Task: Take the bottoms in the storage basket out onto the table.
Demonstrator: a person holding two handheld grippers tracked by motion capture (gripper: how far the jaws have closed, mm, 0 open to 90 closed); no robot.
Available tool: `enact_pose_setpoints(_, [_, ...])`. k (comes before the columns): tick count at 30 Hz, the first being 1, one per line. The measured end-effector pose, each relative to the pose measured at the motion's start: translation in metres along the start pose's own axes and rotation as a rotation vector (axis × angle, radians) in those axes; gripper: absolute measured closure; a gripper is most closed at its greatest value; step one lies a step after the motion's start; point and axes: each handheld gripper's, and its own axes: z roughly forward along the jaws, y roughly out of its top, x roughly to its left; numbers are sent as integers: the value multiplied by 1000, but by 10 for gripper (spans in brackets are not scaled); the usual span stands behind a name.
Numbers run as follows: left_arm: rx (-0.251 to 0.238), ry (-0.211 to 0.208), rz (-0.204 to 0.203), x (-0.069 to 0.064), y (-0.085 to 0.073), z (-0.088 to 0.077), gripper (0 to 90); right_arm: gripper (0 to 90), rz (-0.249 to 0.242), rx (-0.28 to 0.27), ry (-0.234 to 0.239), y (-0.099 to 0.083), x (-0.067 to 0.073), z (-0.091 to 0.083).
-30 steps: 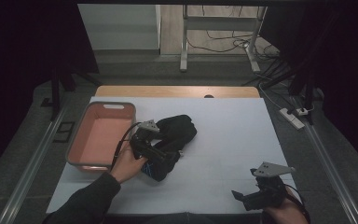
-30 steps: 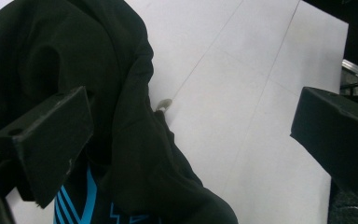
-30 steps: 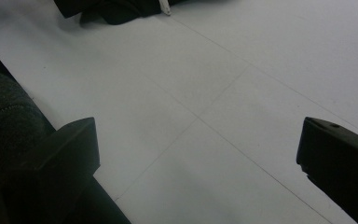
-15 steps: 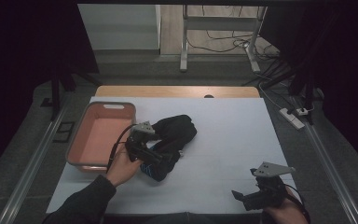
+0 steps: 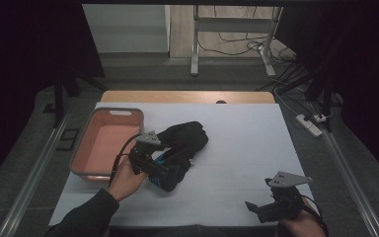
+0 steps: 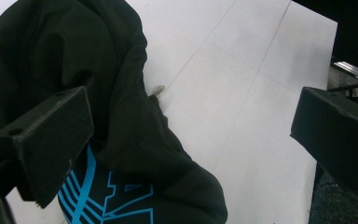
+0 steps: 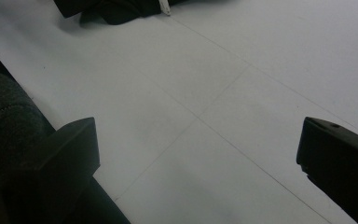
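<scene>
The white table (image 5: 237, 148) carries everything here, with a salmon-pink plastic bin (image 5: 106, 143) at its 9 o'clock side. Just beside the bin, toward the table's middle, lies a crumpled black garment (image 5: 185, 143) with a bright blue printed pattern (image 6: 107, 196) near the end closest to the person; a small pale zip pull or tag (image 6: 157, 89) shows at its edge.

The left gripper (image 5: 165, 173) sits over the near end of the garment with its 2 jaws spread wide: in the left gripper view 1 jaw rests against or just above the fabric and the other hangs over bare table, so nothing is pinched yet. The right gripper (image 5: 264, 210) rests at 5 o'clock, well apart from the cloth, its jaws also wide over empty tabletop.

Judged from this, the main risk is a thin grab. If the jaws close where they stand, they may catch only 1 loose fold, and the rest of the garment could drag, unfold or slide across the smooth table when lifted toward the bin. The far jaw might also scrape the surface instead of getting under the cloth. With the right gripper so distant, it can't steady a trailing end.
</scene>
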Motion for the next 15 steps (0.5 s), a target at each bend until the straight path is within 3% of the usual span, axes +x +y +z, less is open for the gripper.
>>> enact_pose_setpoints(15, [-1,5,-17,-3,-9,-11,0,0,-1,-1,-1,0,0,0])
